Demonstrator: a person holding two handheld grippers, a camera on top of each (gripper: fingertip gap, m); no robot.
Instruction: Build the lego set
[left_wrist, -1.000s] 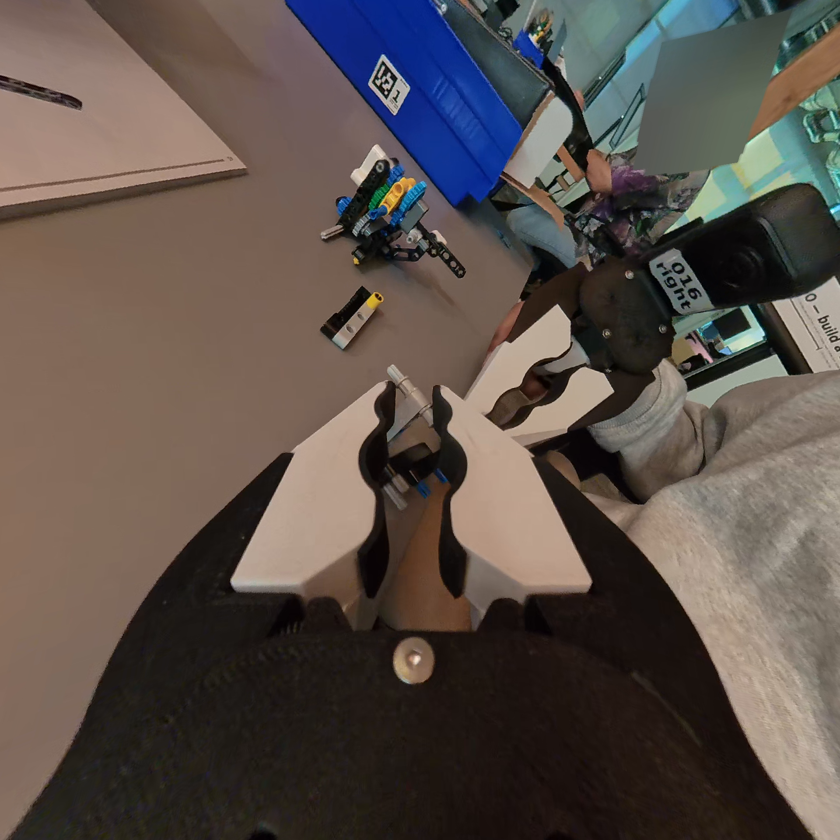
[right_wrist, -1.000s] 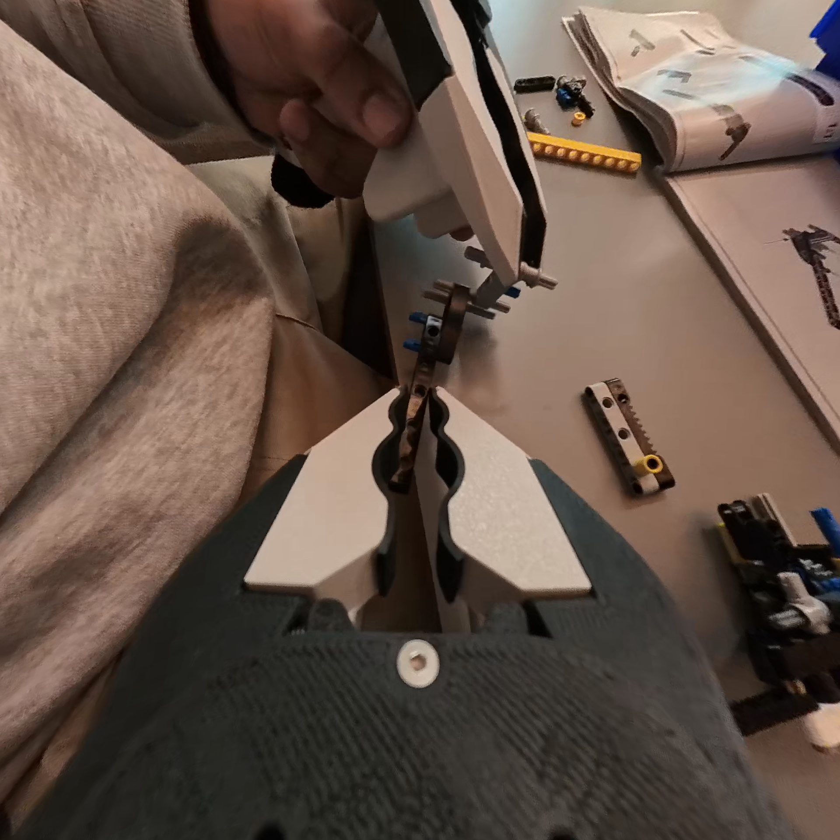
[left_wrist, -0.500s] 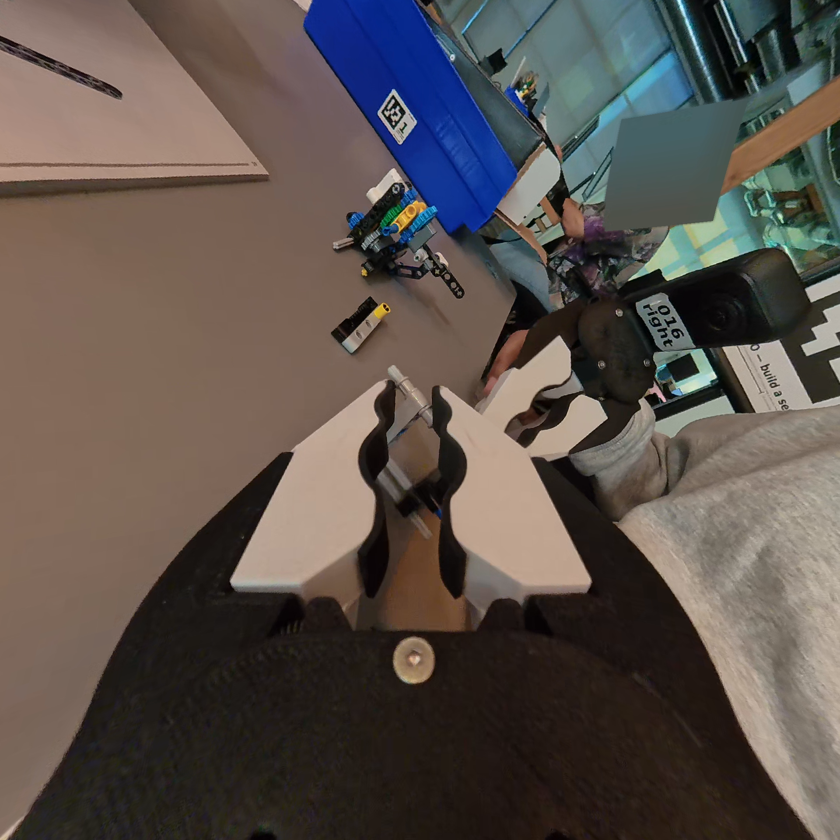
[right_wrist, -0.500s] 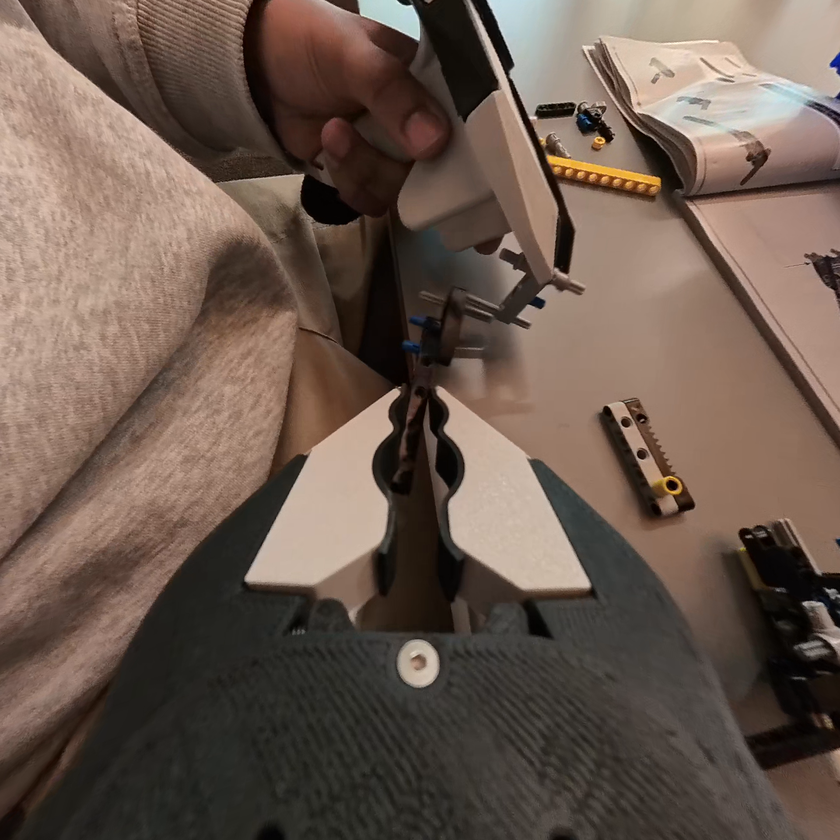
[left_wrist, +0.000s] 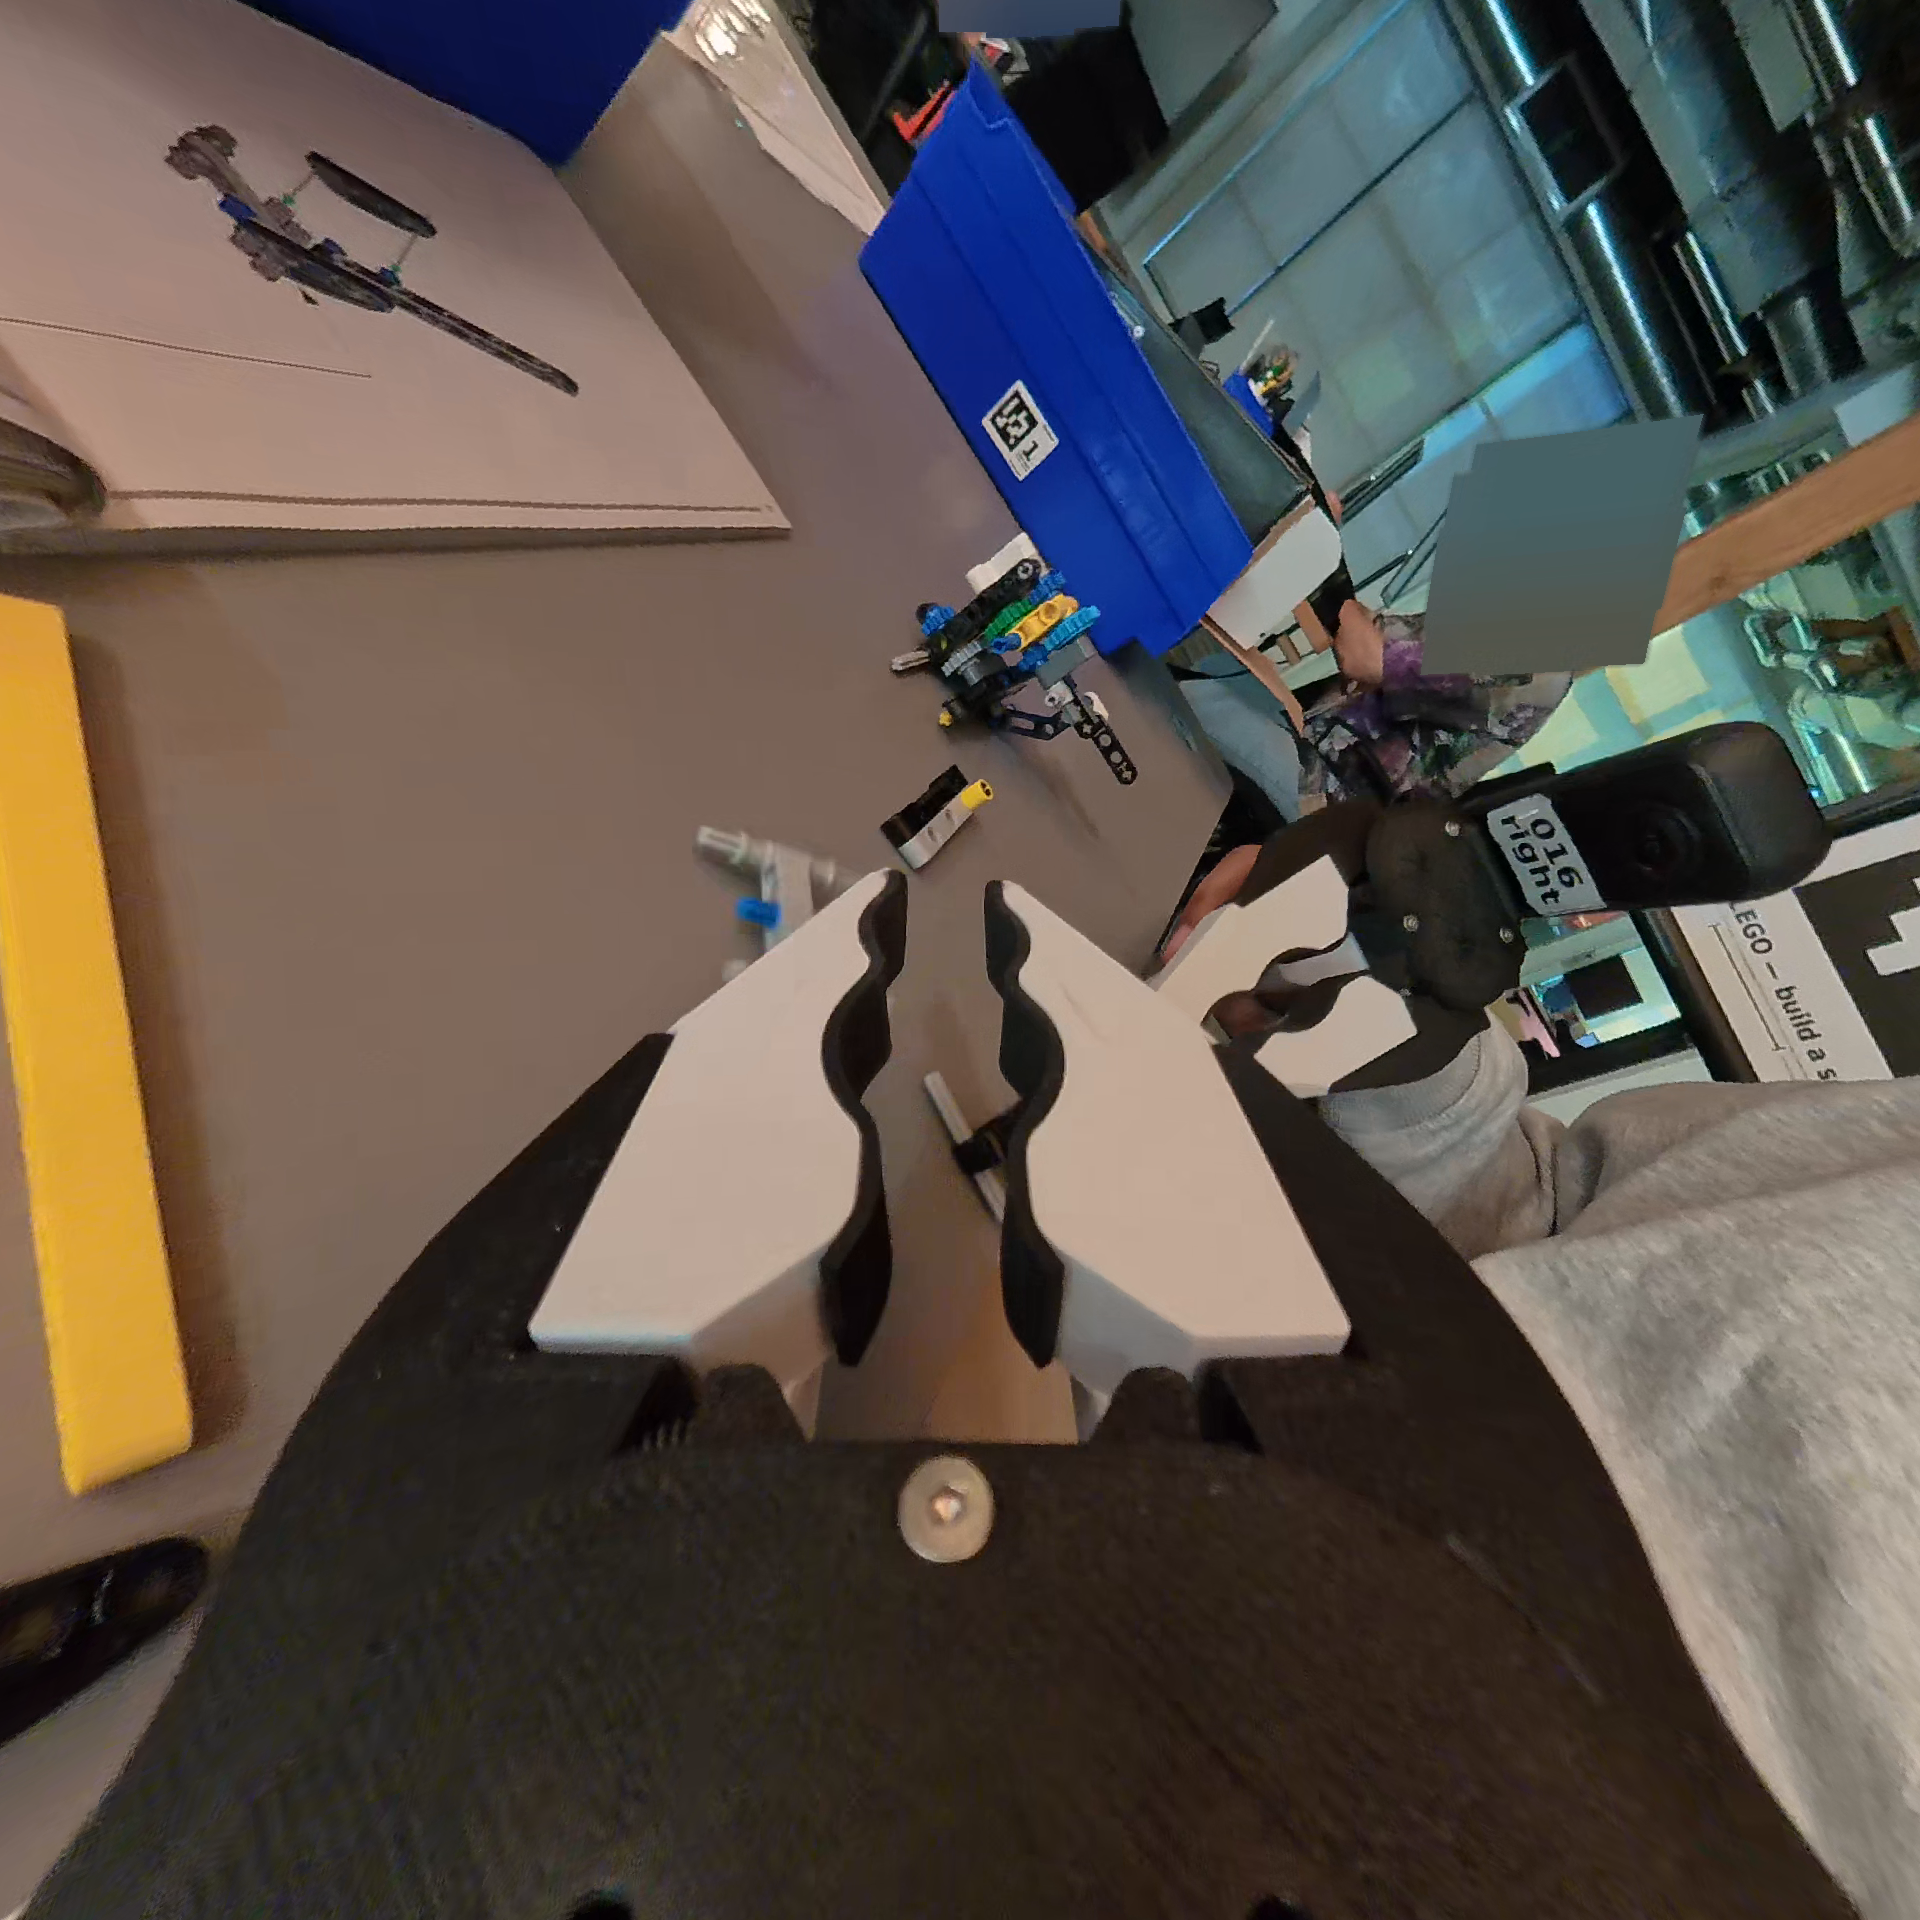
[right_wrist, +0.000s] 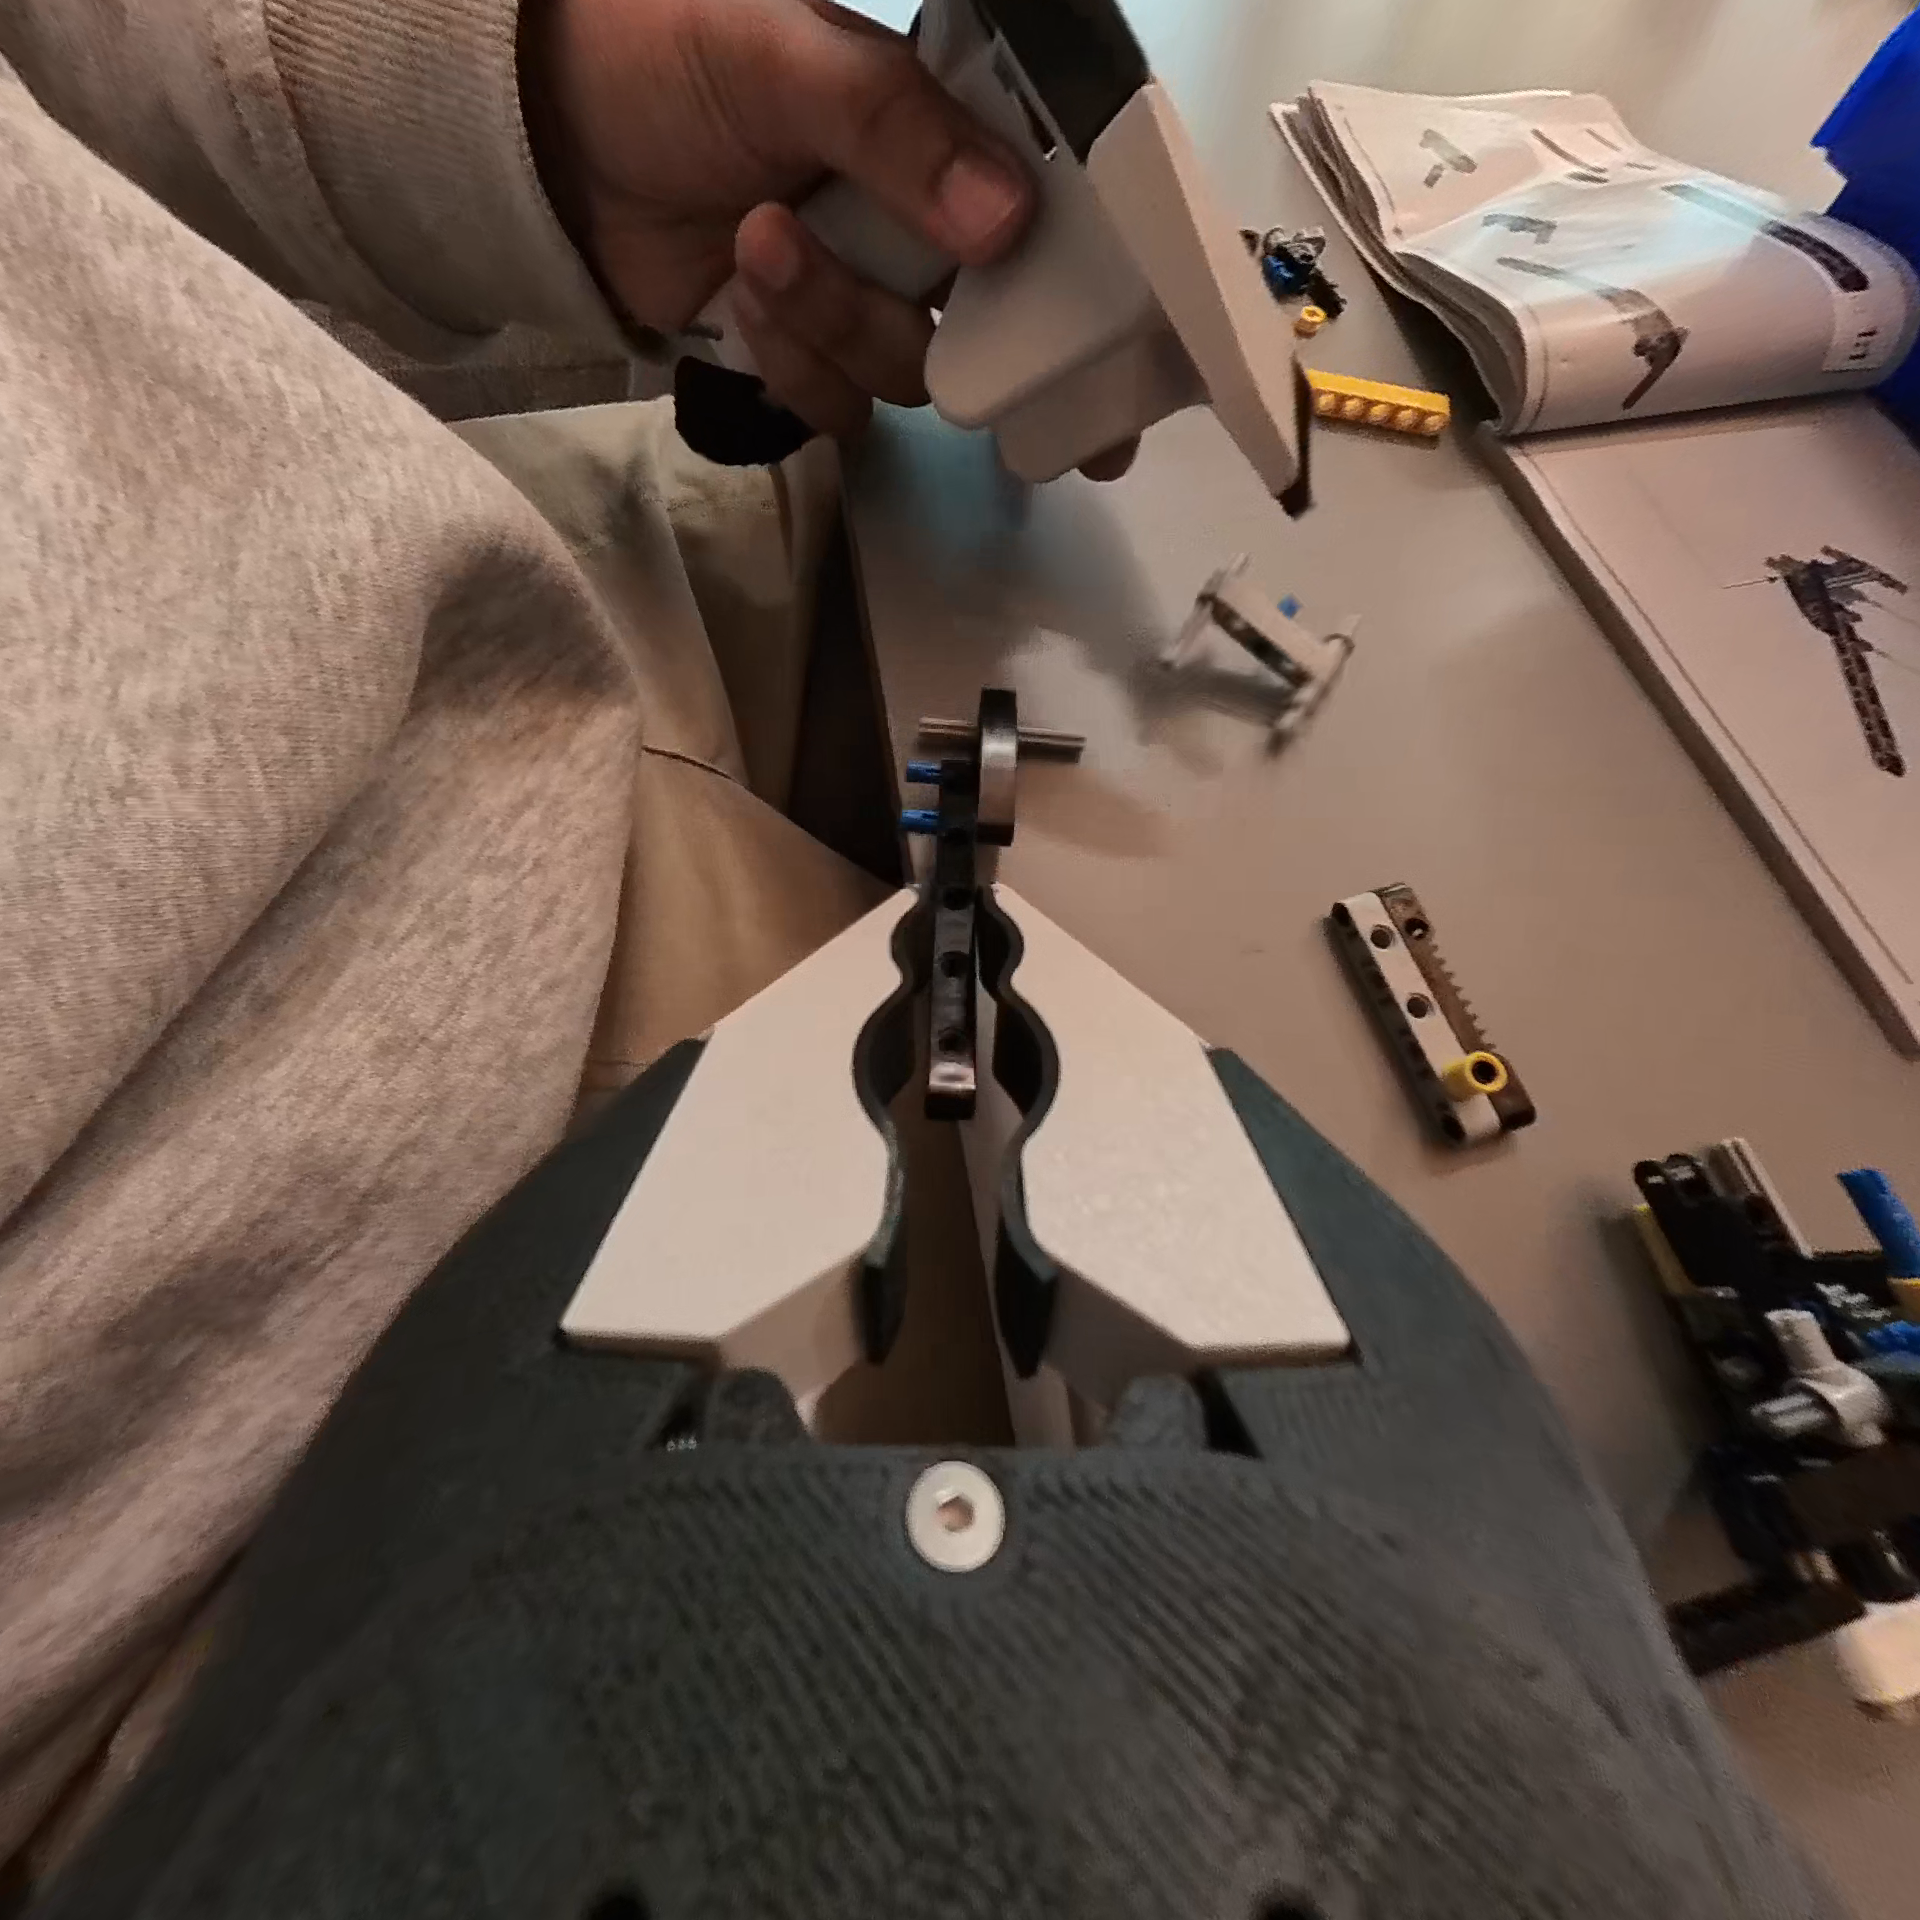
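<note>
Two grippers in play. We see the left gripper (left_wrist: 943, 894) with fingers apart and holding nothing, over bare grey desk (left_wrist: 416, 831). The right gripper (right_wrist: 956, 899) has its fingers clamped on a black beam (right_wrist: 954, 966) carrying blue pins and a grey axle, held above the desk's near edge by our lap. The grey frame piece (right_wrist: 1257, 655) lies blurred on open desk just ahead of the left fingers. Half a second ago the left fingers pinched that frame beside the beam; now it is released and apart from the beam. The rack piece (right_wrist: 1429, 1023) and the partial build (left_wrist: 1013, 649) stay well clear, and the manual (left_wrist: 364, 343) borders the free area.
</note>
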